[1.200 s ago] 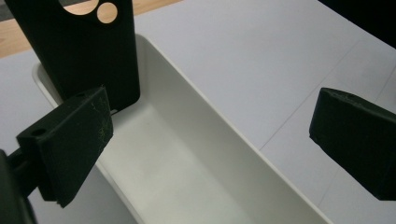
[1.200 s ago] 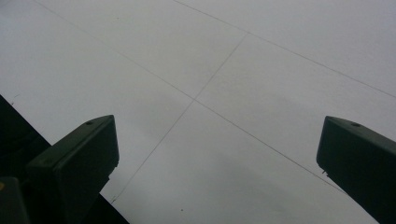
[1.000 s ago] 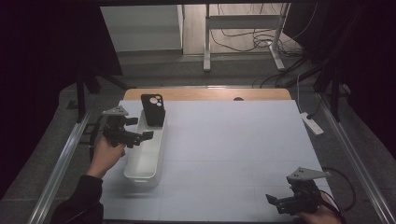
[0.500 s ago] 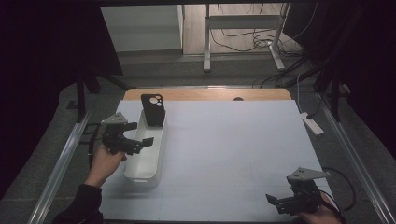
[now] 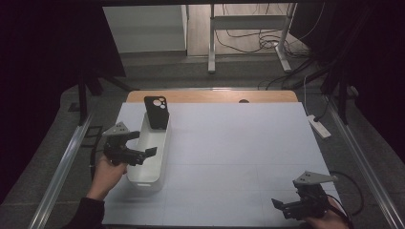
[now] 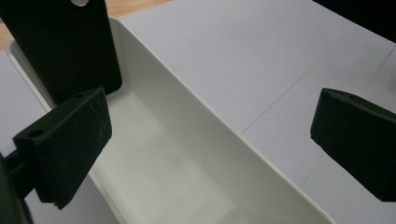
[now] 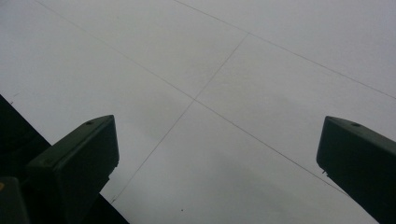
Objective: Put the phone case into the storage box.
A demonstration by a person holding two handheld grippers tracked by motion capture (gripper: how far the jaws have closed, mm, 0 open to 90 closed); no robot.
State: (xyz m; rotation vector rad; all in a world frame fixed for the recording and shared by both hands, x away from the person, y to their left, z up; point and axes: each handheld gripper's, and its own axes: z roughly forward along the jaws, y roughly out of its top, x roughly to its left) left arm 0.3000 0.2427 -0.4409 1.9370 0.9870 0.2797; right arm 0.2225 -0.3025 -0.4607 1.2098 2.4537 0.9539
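- since a second ago the left gripper [image 5: 136, 153] has drawn back toward the person's edge of the worktop [image 5: 239, 157] and now sits at the near half of the white bin [image 5: 160, 157]; the right gripper [image 5: 291, 210] has stayed at the near right corner.
- count: one white bin, one black phone case [image 5: 156, 112], two grippers, one left hand [image 5: 107, 174] in the high view.
- the bin is a long, narrow, open-topped tub on the left part of the worktop; its long axis runs from the person's side toward the far edge, leaning slightly rightward as it goes away.
- the phone case stands on end in the far end of the bin, leaning against that end wall, its long axis close to upright and its camera cut-out at the top; its top sticks up above the bin's rim.
- in the left gripper view the case [image 6: 60, 44] is beyond the left jaw, apart from it, and the bin's inner floor [image 6: 173, 172] lies between the jaws.
- left gripper jaws: spread wide, holding nothing, one over the bin's left wall, the other over the worktop beside the bin.
- right gripper [image 7: 215, 154] jaws: also spread wide, holding nothing, above bare worktop sheet crossed by thin lines.
- the two grippers are well apart, at opposite sides of the worktop.
- a white power strip [image 5: 319, 126] lies at the worktop's right edge.
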